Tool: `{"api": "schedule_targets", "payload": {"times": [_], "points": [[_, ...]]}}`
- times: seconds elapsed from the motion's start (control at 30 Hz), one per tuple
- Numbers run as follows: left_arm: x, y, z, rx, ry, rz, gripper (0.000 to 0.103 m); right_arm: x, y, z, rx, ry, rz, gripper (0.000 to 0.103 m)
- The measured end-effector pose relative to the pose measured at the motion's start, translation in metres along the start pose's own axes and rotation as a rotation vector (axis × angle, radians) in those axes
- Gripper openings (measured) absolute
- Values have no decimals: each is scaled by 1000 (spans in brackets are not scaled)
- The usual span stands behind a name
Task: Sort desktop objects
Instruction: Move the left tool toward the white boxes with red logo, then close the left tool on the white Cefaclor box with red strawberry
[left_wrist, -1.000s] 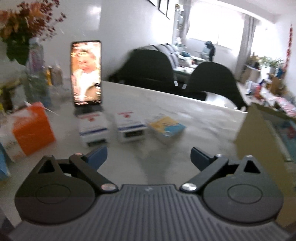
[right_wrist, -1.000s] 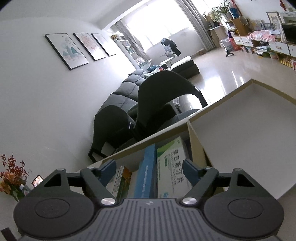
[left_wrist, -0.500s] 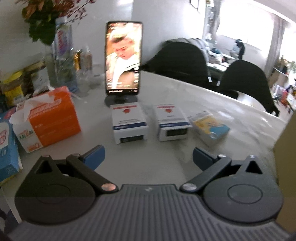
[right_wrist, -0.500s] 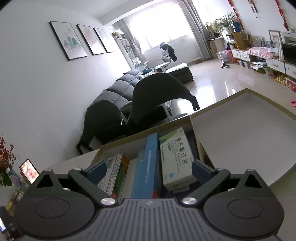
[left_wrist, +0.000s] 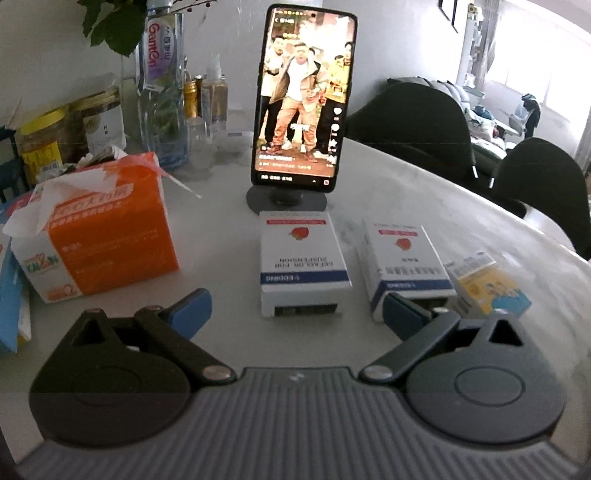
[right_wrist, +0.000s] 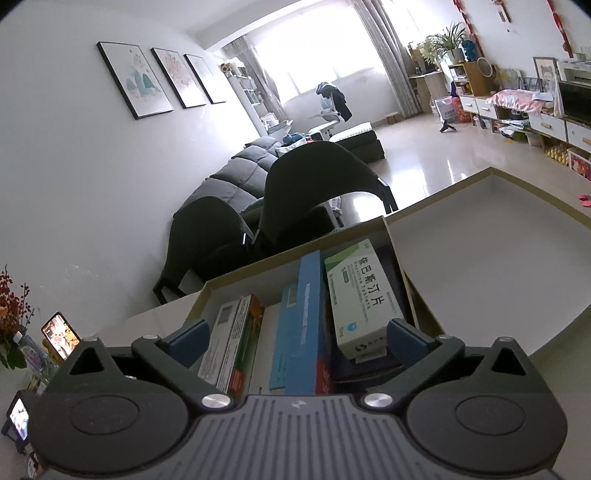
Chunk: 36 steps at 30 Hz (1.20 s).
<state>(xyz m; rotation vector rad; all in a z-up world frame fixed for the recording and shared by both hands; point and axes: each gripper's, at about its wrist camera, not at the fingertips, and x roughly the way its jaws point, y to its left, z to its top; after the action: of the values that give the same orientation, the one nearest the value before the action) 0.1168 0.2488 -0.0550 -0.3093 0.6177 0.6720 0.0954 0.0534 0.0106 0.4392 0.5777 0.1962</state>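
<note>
1. The right claw (right_wrist: 295, 341) had been opened wide; the green-and-white carton (right_wrist: 364, 297), released, was left lying among the packs inside the cardboard box (right_wrist: 402, 254).
2. The left claw (left_wrist: 295, 310), its jaws apart and empty, had been swung down toward the white box (left_wrist: 301, 260) before the phone stand.
3. That box was judged the next pick.

The left claw (left_wrist: 295, 310) hung wide open above the worktop (left_wrist: 221, 295), facing two white medicine boxes (left_wrist: 301, 264) before a propped phone (left_wrist: 303, 96).
</note>
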Motion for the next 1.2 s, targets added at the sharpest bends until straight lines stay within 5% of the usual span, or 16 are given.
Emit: {"api": "schedule_targets", "payload": {"times": [0.63,1.2], "points": [[24,-10,1,35,23,56,58,-5,3,-2,-3,4,15,102],[16,0,-1,50,49,3,57,-5,9,-3,-11,9,25,102]]}}
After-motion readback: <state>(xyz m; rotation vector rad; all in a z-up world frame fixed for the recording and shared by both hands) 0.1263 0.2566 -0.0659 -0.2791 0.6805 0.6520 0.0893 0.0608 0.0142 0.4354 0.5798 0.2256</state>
